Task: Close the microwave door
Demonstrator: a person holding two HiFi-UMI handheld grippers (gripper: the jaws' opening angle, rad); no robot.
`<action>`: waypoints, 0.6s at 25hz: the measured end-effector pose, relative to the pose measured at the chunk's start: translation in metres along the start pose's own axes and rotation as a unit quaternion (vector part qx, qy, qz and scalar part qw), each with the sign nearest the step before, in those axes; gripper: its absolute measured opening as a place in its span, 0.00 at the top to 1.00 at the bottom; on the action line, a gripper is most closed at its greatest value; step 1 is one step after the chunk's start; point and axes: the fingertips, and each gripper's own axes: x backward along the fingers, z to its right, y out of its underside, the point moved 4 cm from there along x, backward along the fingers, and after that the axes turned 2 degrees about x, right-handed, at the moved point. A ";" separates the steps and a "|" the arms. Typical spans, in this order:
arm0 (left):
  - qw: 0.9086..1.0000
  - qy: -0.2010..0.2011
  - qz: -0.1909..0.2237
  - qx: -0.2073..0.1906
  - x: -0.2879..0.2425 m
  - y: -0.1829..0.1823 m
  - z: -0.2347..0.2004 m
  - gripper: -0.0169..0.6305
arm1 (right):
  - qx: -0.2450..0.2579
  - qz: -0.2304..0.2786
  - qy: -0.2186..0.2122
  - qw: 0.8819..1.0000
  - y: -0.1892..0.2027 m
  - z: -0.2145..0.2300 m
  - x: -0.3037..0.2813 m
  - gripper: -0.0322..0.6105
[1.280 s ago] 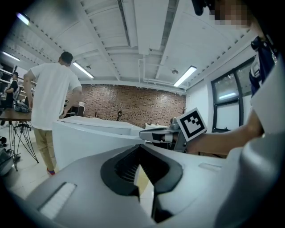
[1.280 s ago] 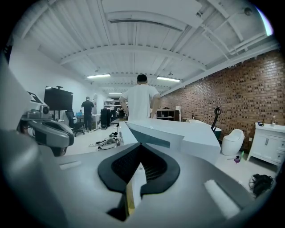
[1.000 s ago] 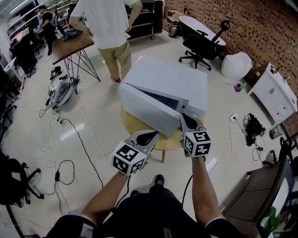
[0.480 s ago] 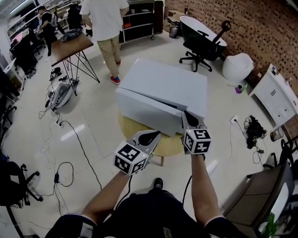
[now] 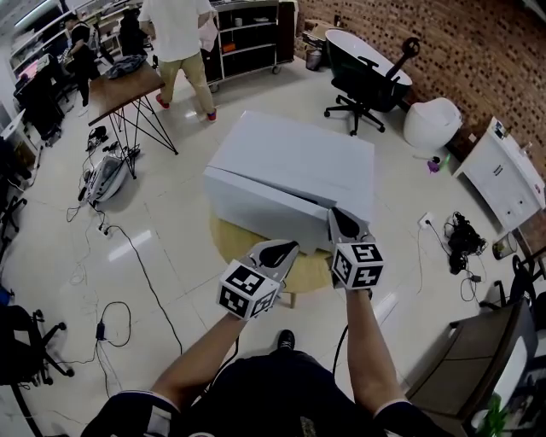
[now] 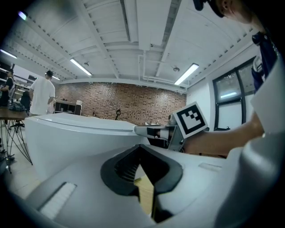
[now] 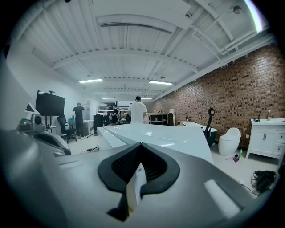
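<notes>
On a round wooden worktop [image 5: 309, 271], from the head view: white boxy microwave [image 5: 299, 154], smooth and matte. Its door [image 5: 256, 205] close against the body, only a thin dark seam along the upper edge. Right tongs [image 5: 341, 218] at the door's right end, tip seemingly touching the white face. Left tongs [image 5: 278, 250] lower, just in front of the door's bottom edge, over the wood. Behind each, a cube of black-and-white square markers.

From the left gripper view only: tongs black, ribbed on the inside, pressed together at the tip and pinching nothing. Behind the tip, a sliver of yellow wood. At left, the curved white flank of the microwave; at right, the right tongs' marker cube and a forearm.

From the right gripper view only: tongs likewise black and ribbed, closed at the tip, empty, with a white edge showing behind. Ahead, the glossy microwave top, sharp-cornered and reflecting ceiling lights.

Around the worktop: glossy pale tiled floor [image 5: 60, 282] with black cables [image 5: 461, 232] near the right edge. Black office chair [image 5: 367, 81] beside a rough brick wall [image 5: 478, 51]. White cabinet [image 5: 499, 171] at right. Wire-legged table [image 5: 119, 85] and a person in a white shirt [image 5: 175, 26] well beyond the microwave.
</notes>
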 end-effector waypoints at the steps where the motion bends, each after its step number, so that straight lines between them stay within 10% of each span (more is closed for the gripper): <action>1: 1.000 -0.007 0.002 -0.002 -0.005 0.001 -0.001 0.96 | -0.002 0.003 0.000 1.000 -0.001 0.002 0.002 0.95; 15: 0.999 -0.047 0.010 -0.019 -0.074 0.015 -0.007 0.96 | 0.000 0.026 0.032 0.999 -0.015 0.045 0.060 0.95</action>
